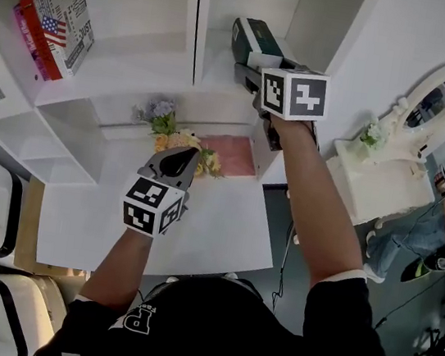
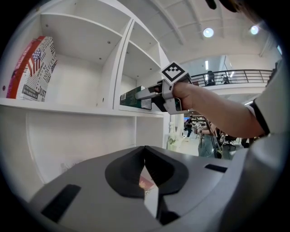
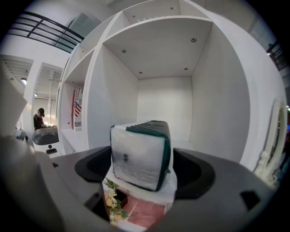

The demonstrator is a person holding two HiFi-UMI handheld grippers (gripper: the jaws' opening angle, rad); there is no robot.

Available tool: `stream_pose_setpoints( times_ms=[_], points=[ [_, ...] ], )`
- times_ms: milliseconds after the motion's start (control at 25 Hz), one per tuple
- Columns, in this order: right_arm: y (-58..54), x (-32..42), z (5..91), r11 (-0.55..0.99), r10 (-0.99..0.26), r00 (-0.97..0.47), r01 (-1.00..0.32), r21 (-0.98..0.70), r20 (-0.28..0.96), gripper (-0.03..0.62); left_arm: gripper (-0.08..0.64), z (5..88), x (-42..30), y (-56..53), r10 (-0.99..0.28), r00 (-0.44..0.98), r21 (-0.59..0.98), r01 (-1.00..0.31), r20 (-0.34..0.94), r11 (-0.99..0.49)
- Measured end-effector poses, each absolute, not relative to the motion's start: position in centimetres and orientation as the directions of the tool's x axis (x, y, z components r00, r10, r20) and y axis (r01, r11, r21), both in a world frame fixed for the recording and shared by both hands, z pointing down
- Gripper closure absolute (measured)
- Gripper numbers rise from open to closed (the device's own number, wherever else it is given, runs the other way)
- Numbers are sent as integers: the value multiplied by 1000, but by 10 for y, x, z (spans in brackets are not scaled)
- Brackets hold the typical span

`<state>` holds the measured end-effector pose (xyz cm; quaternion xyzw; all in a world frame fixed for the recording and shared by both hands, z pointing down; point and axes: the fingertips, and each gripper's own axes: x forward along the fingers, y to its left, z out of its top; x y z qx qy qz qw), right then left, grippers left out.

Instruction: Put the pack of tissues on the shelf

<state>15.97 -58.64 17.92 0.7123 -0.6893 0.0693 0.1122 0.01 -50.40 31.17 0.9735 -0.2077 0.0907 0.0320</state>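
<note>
While right tongs (image 3: pixel 141 170) clamp the pack of tissues (image 3: pixel 138 154), its long axis points into the shelf (image 3: pixel 195 147) bay. Left tongs (image 2: pixel 145 172) together, empty.

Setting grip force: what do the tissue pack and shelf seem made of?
The pack of tissues looks wrapped in thin plastic film: translucent white end, slight sheen. The shelf seems painted or laminated board: smooth matte white panels, small screw heads.
</note>
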Motion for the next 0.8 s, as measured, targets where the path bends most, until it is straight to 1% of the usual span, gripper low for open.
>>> stream_pose_setpoints(
  times_ms=[160,320,440,520,600,720,760,800],
  points=[
    [-571,158,176,-45,-970,62,-996,80,233,183,546,315,-5,-500,-378,904,37,-393,201,-919],
    [-546,149,173,-67,-980,88,-990,121,179,183,546,318,-14,-496,-357,911,29,-371,208,-928],
    [-523,134,182,-45,-991,59,-992,115,121,184,546,319,-21,-490,-336,918,26,-349,208,-937],
    [-507,123,194,-21,-996,28,-997,73,88,196,546,320,-24,-485,-319,925,27,-331,208,-943],
    [-491,114,204,-15,-999,16,-999,28,52,277,546,322,-27,-481,-300,931,28,-312,209,-950],
    [-470,104,215,-43,-999,43,-999,22,7,417,546,324,-30,-474,-268,941,32,-280,208,-959],
    [-464,100,219,-52,-999,52,-998,27,-7,466,546,325,-32,-471,-257,944,34,-270,207,-962],
    [-459,96,223,-55,-998,54,-998,30,-20,531,546,326,-33,-469,-247,947,36,-259,206,-965]
  ],
)
